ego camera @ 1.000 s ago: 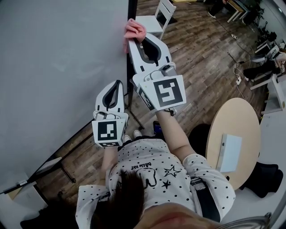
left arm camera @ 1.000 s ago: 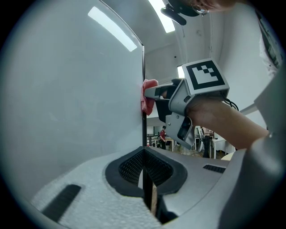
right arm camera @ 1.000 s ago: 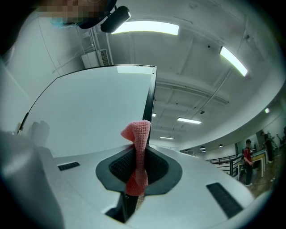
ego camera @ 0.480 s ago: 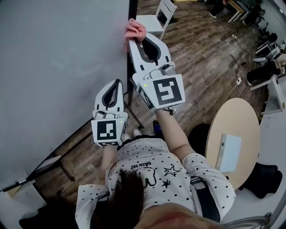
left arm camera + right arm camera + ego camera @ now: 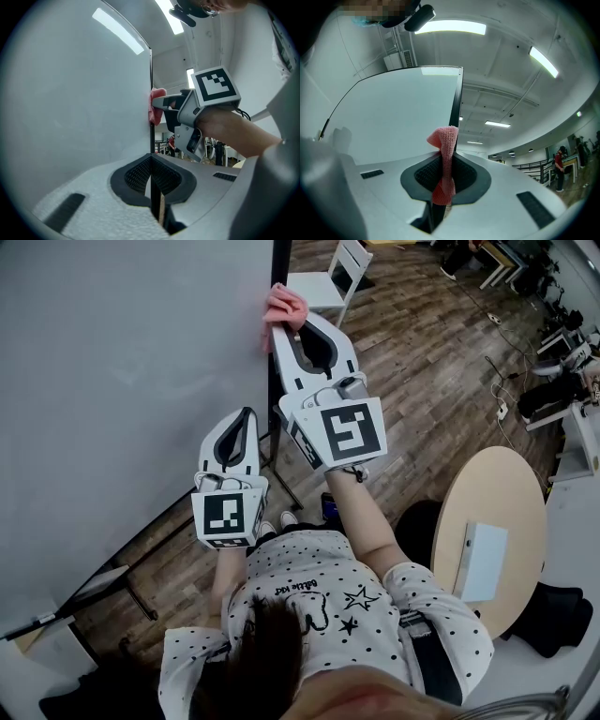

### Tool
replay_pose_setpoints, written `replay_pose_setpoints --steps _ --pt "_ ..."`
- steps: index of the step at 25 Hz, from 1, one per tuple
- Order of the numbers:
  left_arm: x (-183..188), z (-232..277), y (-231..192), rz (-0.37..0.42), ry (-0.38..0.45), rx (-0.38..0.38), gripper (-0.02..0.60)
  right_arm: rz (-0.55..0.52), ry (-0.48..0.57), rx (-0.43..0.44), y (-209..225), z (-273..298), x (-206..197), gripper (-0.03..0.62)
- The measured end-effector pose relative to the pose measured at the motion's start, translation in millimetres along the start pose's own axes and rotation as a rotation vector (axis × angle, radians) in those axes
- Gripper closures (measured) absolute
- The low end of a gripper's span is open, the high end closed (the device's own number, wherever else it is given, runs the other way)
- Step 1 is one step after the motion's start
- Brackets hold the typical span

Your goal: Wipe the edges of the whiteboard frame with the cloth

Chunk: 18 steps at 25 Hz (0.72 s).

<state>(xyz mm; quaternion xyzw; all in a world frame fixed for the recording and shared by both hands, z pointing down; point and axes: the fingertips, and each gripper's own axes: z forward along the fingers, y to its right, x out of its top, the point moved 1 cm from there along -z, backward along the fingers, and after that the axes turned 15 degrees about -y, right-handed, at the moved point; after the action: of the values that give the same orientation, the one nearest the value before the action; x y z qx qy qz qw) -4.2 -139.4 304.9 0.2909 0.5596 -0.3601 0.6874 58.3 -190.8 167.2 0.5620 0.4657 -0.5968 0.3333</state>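
- The right gripper (image 5: 289, 324) has its jaws clamped on the pink cloth (image 5: 446, 140), which bunches up out of the jaw tips.
- The cloth lies against the black frame (image 5: 278, 259) on the right-hand edge of the whiteboard (image 5: 122, 362), high up on it in the head view.
- The left gripper (image 5: 247, 416) sits lower, just beside the same edge. Its jaws are drawn together to a thin slit with nothing held between them.
- From the left gripper view, the right gripper and the forearm behind it block much of the room to the right.
- A white chair (image 5: 337, 273) stands on the wooden floor (image 5: 422, 352) beyond the board.
- A round wooden table (image 5: 497, 493) to the person's right carries a flat white box (image 5: 481, 561).
- The board's dark stand legs (image 5: 141, 559) cross the floor below the left gripper.
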Motion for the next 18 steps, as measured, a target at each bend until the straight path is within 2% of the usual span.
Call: replay_pose_setpoints --steps 18 --pt "2.8 2.8 -1.0 -0.002 -0.006 0.007 0.566 0.011 -0.013 0.003 2.3 4.7 -7.8 0.560"
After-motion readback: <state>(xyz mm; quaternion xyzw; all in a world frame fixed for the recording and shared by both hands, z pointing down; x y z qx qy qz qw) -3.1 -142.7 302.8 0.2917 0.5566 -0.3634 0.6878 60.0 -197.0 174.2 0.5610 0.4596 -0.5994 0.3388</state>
